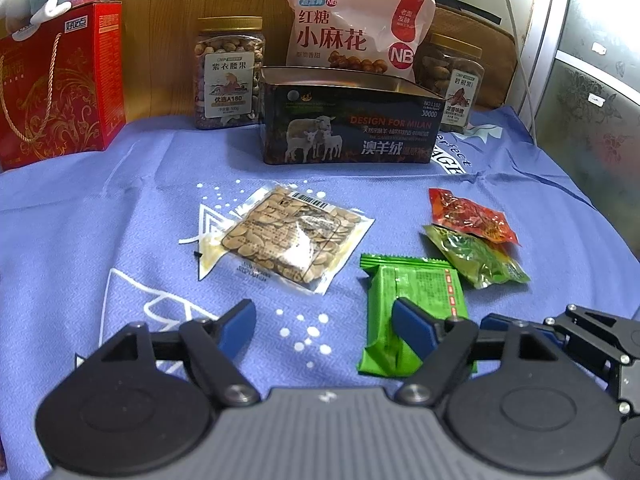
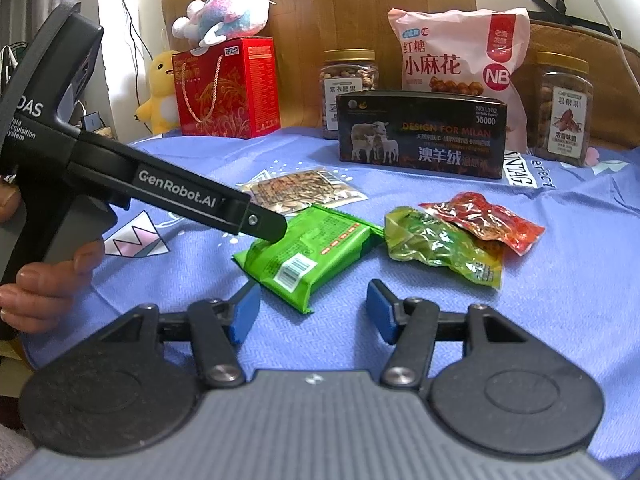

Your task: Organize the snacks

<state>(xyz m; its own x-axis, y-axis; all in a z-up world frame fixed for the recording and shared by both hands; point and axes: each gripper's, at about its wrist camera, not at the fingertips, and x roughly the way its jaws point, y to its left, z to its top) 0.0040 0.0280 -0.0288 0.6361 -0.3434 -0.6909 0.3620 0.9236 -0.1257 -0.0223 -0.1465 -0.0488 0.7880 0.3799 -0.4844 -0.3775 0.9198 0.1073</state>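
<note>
A: Where is the green snack packet [image 1: 414, 312] relative to the left claw [image 1: 326, 326]?

B: On the blue cloth [image 1: 120, 208], partly under that claw's right pad, not pinched. The jaws stand spread and hold nothing. The right claw [image 2: 312, 312] is spread too, with the packet's near corner just ahead of its left pad.

A: How will it handle?

B: Probably light, crinkly and slippery. A grip across the flat middle looks safer than the sealed ends. The open tin [image 1: 352, 120] stands well beyond.

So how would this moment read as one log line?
left hand-held gripper: open, empty | right hand-held gripper: open, empty | green foil snack packet: on blue cloth
</note>
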